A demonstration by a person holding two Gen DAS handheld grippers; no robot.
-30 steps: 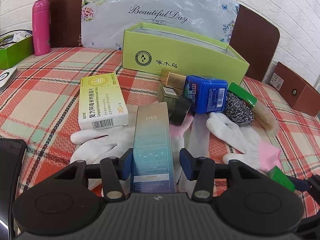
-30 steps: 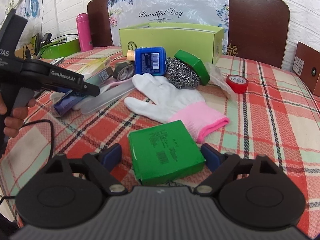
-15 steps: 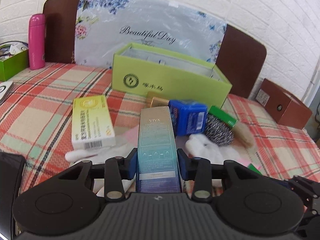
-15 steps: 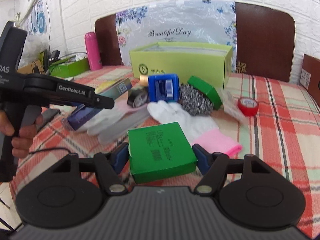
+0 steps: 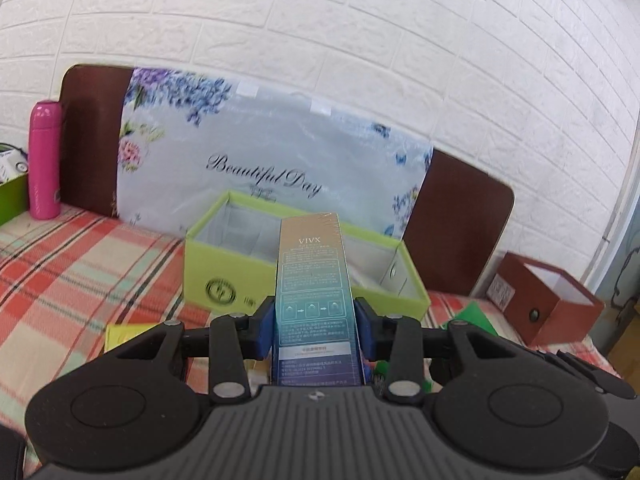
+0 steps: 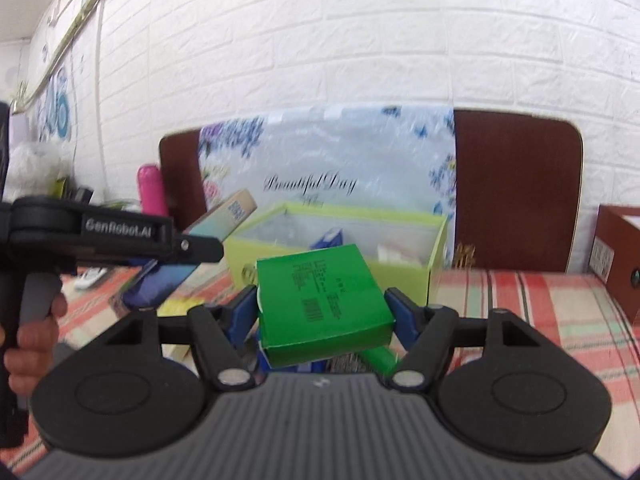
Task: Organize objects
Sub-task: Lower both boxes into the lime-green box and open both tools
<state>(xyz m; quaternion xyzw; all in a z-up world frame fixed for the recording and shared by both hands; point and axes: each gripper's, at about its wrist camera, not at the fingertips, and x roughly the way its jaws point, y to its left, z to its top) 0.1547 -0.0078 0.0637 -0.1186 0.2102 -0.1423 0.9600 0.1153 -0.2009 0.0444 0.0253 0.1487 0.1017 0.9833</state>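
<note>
At the centre of the left wrist view, the left gripper (image 5: 315,330) was clamped on a tall VIVX carton (image 5: 313,280), its blue pads pressed against the carton's two long sides near the lower end. The carton pointed toward twelve o'clock, off the table, with its far end overlapping the open lime-green storage box (image 5: 224,272) behind it. That box stood on the red plaid tablecloth (image 5: 72,264), its pale interior visible; whether anything lay inside could not be determined from this blurred view. A floral "Beautiful Day" bag (image 5: 256,160) leaned behind the box at twelve o'clock, and a pink flask (image 5: 45,160) stood at nine o'clock. A brown open box (image 5: 552,304) sat at three o'clock. From the right wrist view, the right gripper (image 6: 323,316) was clamped on a flat green box (image 6: 320,304), one pad on each side edge, the box held clear of the table and slightly tilted. The lime-green storage box (image 6: 400,276) lay just beyond it at twelve o'clock. At nine o'clock a person's hand (image 6: 30,332) gripped the handle of the left gripper, whose carton (image 6: 224,220) projected toward one o'clock, its tip near the storage box's left rim. A yellow packet (image 6: 180,306) lay on the cloth at about ten o'clock, partly hidden.
</note>
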